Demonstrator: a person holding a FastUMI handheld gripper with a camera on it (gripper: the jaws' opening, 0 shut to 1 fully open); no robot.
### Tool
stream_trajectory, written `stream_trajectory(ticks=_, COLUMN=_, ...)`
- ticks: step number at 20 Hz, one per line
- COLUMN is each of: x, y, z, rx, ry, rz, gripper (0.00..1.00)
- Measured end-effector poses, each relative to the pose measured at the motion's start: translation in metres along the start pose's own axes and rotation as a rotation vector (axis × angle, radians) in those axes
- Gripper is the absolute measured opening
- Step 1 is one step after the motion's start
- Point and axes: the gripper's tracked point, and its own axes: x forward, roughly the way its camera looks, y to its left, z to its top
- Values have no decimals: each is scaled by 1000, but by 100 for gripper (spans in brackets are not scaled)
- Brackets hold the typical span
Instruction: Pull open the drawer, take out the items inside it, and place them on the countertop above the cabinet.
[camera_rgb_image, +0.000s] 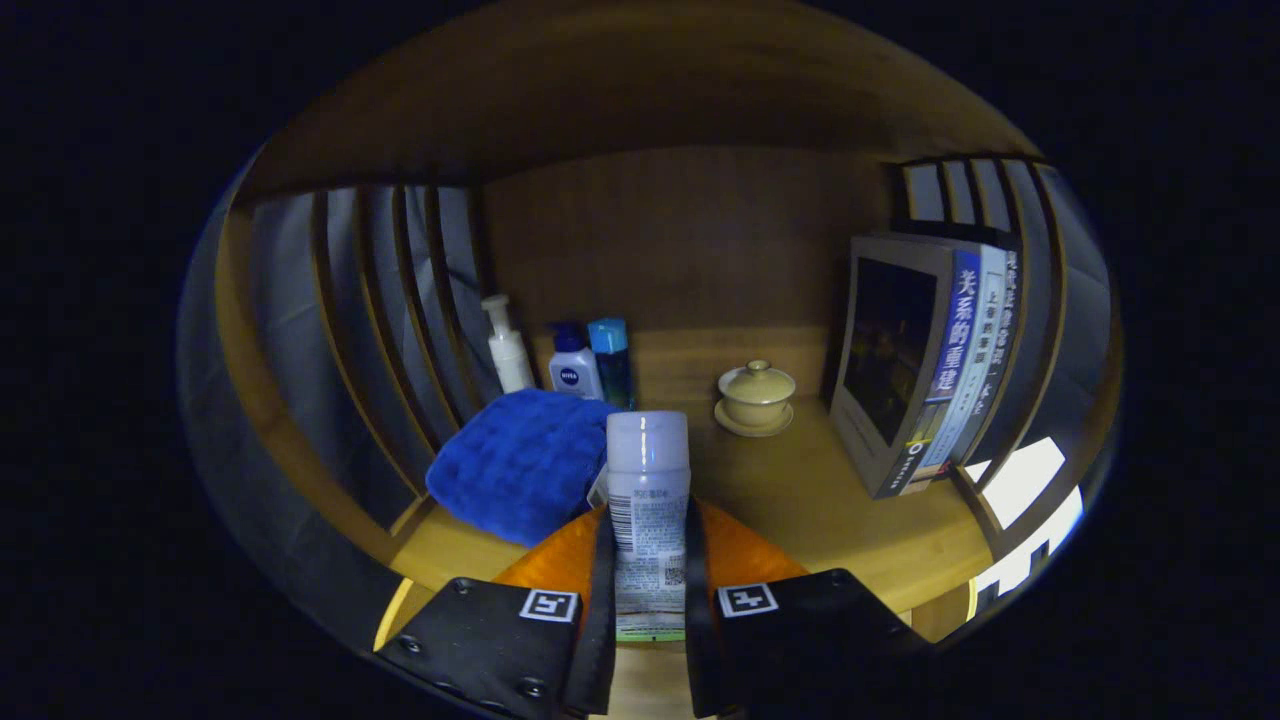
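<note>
A tall white spray can (648, 500) with a pale cap and a printed label stands upright between my two fingers, and my gripper (648, 575) is shut on it, both fingers pressing its sides. It is held over the front part of the wooden countertop (830, 500). Just left of the can lies a folded blue towel (522, 462), close to or touching it. Whether the can's base rests on the wood is hidden by my fingers.
Behind the towel stand a white pump bottle (507, 347), a white-and-blue bottle (574, 364) and a blue bottle (611, 358). A lidded beige cup on a saucer (756, 397) sits ahead to the right. Upright books (930, 360) lean by the right slatted side.
</note>
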Motion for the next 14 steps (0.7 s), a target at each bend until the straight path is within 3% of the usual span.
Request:
stream_trajectory(ticks=3, x=33, y=0, z=-19, rx=-80, ry=82, rz=-65, gripper=39)
stream_trajectory(ticks=5, x=44, y=-5, z=-33, rx=-64, ry=137, rz=-94, gripper=39)
stream_trajectory(ticks=10, x=59, y=-12, z=-29, rx=4, ry=111, rz=-112, gripper=42)
stream_trajectory(ticks=14, x=65, y=-13, z=-32, rx=28, ry=90, rz=-136, gripper=54)
